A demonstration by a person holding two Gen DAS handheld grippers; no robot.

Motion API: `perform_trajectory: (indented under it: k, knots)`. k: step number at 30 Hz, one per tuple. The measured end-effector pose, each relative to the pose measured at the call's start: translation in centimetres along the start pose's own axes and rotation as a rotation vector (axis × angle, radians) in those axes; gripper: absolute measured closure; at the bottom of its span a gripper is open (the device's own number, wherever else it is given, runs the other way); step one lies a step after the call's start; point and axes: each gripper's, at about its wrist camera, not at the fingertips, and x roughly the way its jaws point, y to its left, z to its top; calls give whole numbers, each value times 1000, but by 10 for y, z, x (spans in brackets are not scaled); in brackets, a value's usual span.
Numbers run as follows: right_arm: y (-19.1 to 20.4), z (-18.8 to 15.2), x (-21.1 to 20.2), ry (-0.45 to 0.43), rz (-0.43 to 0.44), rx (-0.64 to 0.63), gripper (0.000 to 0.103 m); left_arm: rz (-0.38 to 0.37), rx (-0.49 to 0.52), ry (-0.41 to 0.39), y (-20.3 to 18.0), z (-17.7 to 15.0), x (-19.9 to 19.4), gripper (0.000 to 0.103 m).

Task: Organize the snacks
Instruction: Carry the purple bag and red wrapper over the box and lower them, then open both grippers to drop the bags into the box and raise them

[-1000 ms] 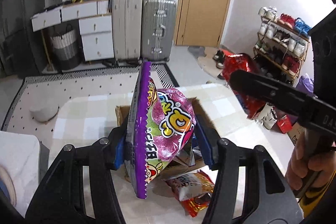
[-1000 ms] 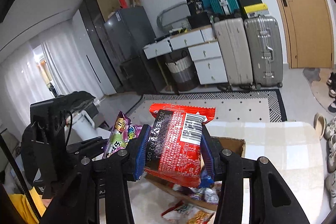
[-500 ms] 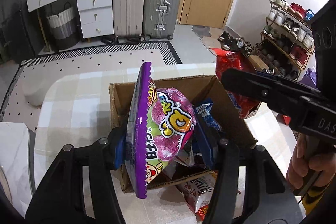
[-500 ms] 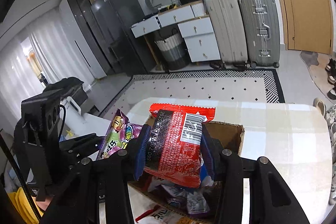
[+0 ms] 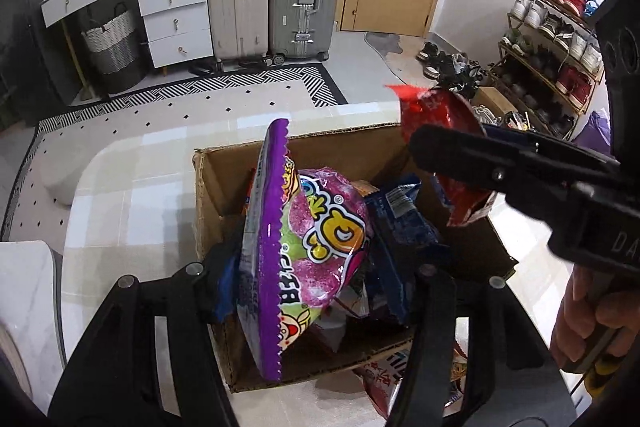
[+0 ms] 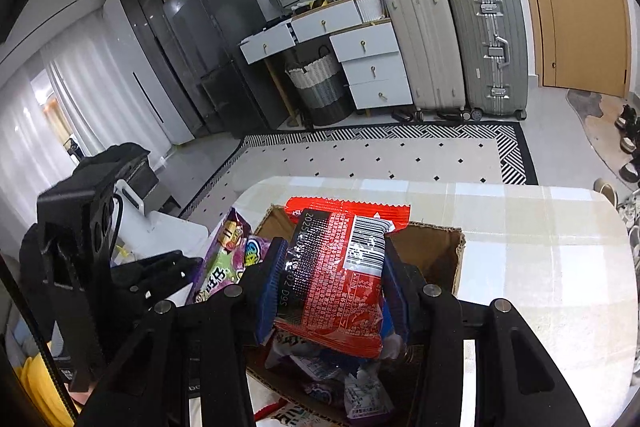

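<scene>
The table (image 6: 560, 267), pale checked top w/ a rounded edge, carries everything. On it sits the cardboard box (image 5: 224, 187), flaps open, already part-filled w/ packets — a blue packet (image 5: 400, 223) lies among them, and a few more packets (image 5: 384, 375) lie on the table just outside the near wall.

Next down in size, the two tools. The left gripper (image 5: 316, 279) is clamped on a purple snack bag (image 5: 320, 247), held upright and edge-on, hanging over the box's near-left part. The right gripper (image 6: 332, 291) is closed on a red snack packet (image 6: 344, 283), barcode side facing its camera, and holds it over the box's right side (from the left view the red packet (image 5: 440, 115) looks to sit above the right wall, though I can't tell if it's fully inside the rim).

Step in hand, I'd say: the drop-in phase — both bags carried to the box, neither let go yet. Next move prob. calls for lowering each a little so it clears the cardboard, then opening the jaws; the red one may want nudging inward first or it could catch the wall and tip out. The purple bag is puffy and light, so it'll likely settle on top of the pile, not sink in.
</scene>
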Motion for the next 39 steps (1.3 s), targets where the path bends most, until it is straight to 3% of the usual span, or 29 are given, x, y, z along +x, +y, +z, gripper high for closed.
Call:
perform_trajectory:
  k: [6, 10, 14, 19, 27, 31, 39]
  knots:
    - [3, -4, 4, 10, -7, 5, 57, -3, 11, 9, 3, -4, -3, 46]
    - [4, -3, 4, 11, -8, 11, 57, -2, 14, -10, 3, -5, -14, 35]
    - [3, -1, 8, 23, -4, 14, 57, 44, 19, -30, 4, -5, -25, 35]
    - [3, -2, 18, 63, -6, 11, 57, 44, -24, -57, 12, -6, -44, 35]
    - [7, -2, 26, 90, -26, 10, 51, 85, -33, -38, 15, -16, -52, 35]
    - [6, -4, 17, 72, -38, 28, 44, 101, -34, -48, 12, -21, -63, 35]
    - [15, -3, -26, 3, -32, 41, 40, 107, -21, -94, -3, -29, -103, 30]
